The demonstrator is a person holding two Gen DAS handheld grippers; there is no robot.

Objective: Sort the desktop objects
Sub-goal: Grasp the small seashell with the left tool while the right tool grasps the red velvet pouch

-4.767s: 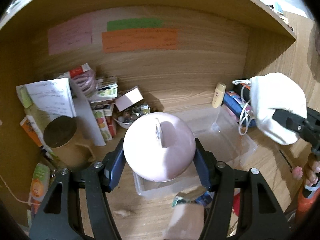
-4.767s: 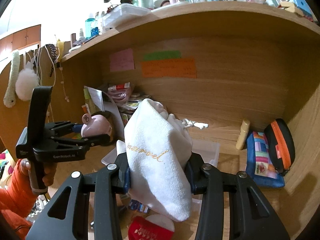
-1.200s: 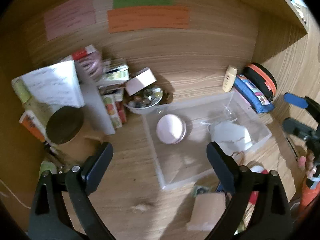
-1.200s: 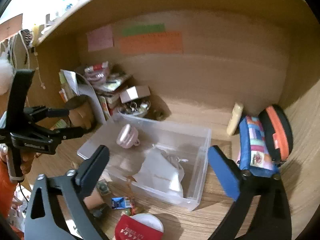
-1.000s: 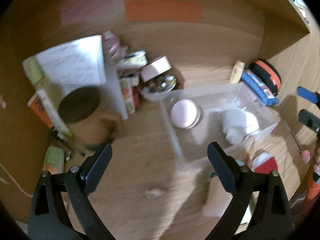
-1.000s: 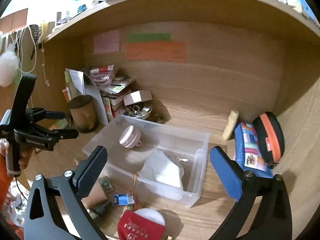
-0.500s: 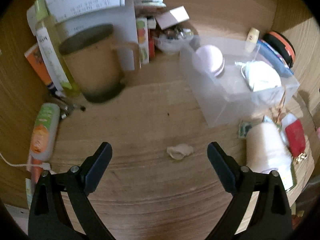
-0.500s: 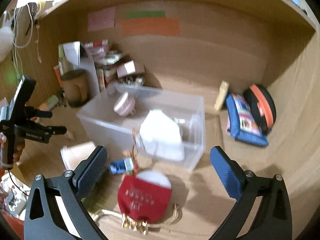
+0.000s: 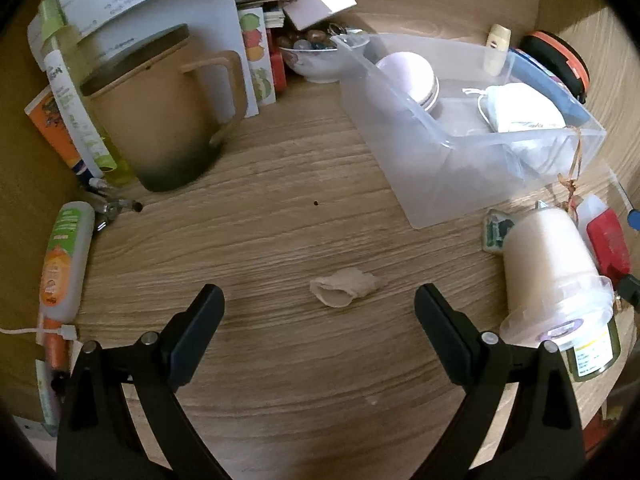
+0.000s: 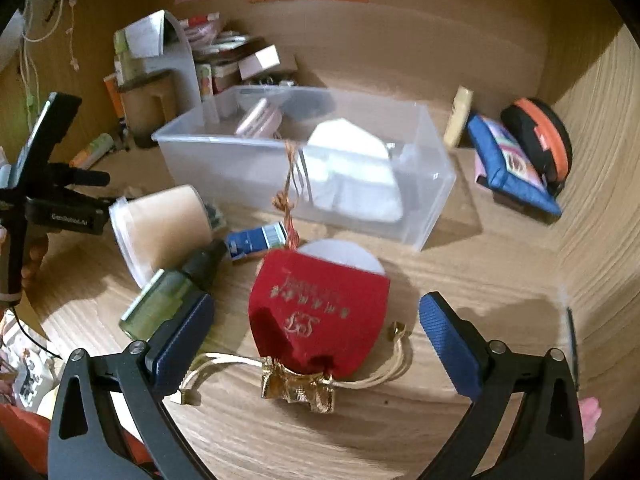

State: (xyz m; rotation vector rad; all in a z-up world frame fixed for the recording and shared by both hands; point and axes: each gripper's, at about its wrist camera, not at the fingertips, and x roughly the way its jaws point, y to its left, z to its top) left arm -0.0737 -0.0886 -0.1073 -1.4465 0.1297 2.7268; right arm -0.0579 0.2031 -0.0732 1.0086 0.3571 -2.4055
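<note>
Both grippers had pulled back from the clear bin toward the desk's front edge — jaws released, holding nothing. The pink case and white pouch dropped moments before lay inside the bin. The right gripper now framed the red pouch; the left gripper hovered over a crumpled scrap — likely next pickups.

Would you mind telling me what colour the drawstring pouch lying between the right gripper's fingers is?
The drawstring pouch is red with gold lettering and gold trim, clearest in the right wrist view.
</note>
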